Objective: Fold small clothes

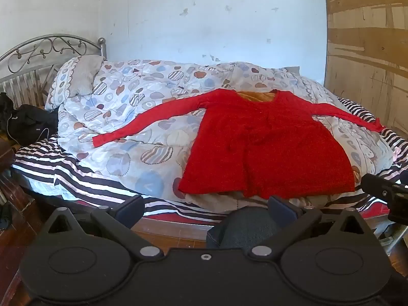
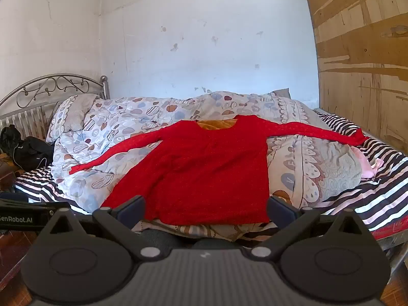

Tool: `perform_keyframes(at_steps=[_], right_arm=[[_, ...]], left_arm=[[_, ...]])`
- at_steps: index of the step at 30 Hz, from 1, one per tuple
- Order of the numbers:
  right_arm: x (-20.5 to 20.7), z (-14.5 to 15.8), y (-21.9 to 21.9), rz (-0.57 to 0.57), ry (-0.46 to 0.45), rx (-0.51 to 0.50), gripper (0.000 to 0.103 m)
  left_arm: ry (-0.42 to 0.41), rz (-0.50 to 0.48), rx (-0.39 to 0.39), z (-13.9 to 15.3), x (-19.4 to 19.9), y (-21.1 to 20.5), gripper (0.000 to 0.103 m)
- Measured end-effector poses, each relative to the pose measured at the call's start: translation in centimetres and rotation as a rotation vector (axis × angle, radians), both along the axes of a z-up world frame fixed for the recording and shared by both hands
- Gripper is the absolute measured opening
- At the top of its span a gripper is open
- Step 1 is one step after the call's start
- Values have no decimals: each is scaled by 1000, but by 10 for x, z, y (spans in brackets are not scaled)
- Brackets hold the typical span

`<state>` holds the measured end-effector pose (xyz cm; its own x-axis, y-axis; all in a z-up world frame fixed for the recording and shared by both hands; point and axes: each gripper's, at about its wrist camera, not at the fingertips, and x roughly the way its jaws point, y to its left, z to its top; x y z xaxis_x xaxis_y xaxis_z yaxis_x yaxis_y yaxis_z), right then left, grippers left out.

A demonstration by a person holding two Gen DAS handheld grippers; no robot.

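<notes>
A red long-sleeved top [image 1: 265,142] lies flat on the patterned duvet [image 1: 122,132], neck away from me and both sleeves spread out; it also shows in the right wrist view [image 2: 209,168]. An orange-brown lining shows inside its neck. My left gripper [image 1: 205,207] is open and empty, held in front of the bed edge below the hem's left part. My right gripper [image 2: 205,207] is open and empty, held just short of the hem. The right gripper also shows at the right edge of the left wrist view [image 1: 387,191].
The bed has a striped sheet [image 2: 377,199] and a metal headboard [image 1: 33,53] at the left. A pillow [image 1: 76,79] lies by the headboard. Black bags [image 1: 28,122] sit at the left. A wooden panel [image 2: 364,63] stands at the right. A pink cloth [image 2: 367,163] lies near the right sleeve.
</notes>
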<state>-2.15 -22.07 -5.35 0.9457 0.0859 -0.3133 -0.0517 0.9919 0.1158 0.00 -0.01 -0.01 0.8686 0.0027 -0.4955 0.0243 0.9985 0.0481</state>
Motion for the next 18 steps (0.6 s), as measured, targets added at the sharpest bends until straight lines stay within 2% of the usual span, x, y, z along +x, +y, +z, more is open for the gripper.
perform_keyframes(at_steps=[18], right_arm=[[-1, 0, 0, -1, -6, 0, 103]], left_arm=[[-1, -6, -9, 0, -4, 7, 102]])
